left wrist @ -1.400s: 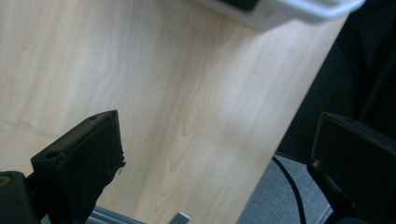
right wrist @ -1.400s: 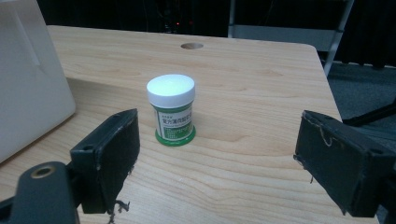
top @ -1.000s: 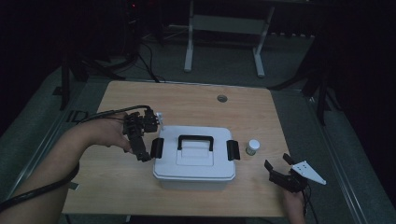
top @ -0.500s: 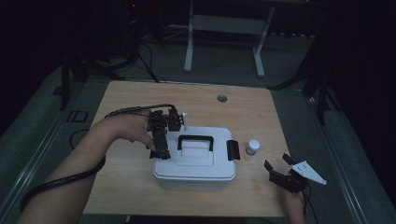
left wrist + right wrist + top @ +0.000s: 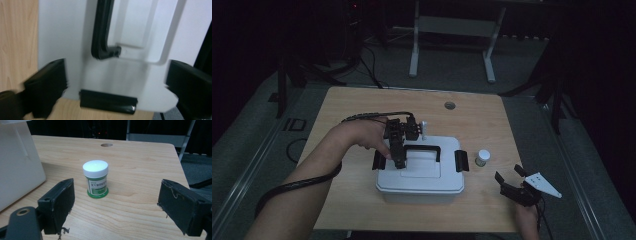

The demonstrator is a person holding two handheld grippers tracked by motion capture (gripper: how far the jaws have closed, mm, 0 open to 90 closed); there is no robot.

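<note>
Dim room, grey floor (image 5: 522, 65), wooden table (image 5: 492, 120), metal stand (image 5: 452, 25)

My left gripper (image 5: 399, 161) hangs over the white box (image 5: 419, 175), whose black handle (image 5: 422, 150) rises just ahead of the jaws. Bare table (image 5: 362, 210) lies open around it (only a small jar (image 5: 482, 157) stands right of the box).

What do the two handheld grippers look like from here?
Both are black with blocky black fingers. The left gripper trails a black cable back along a bare forearm, no sleeve. The right gripper carries a pale grey three-cornered plate; its fingers show scuffed, frayed edges.
</note>
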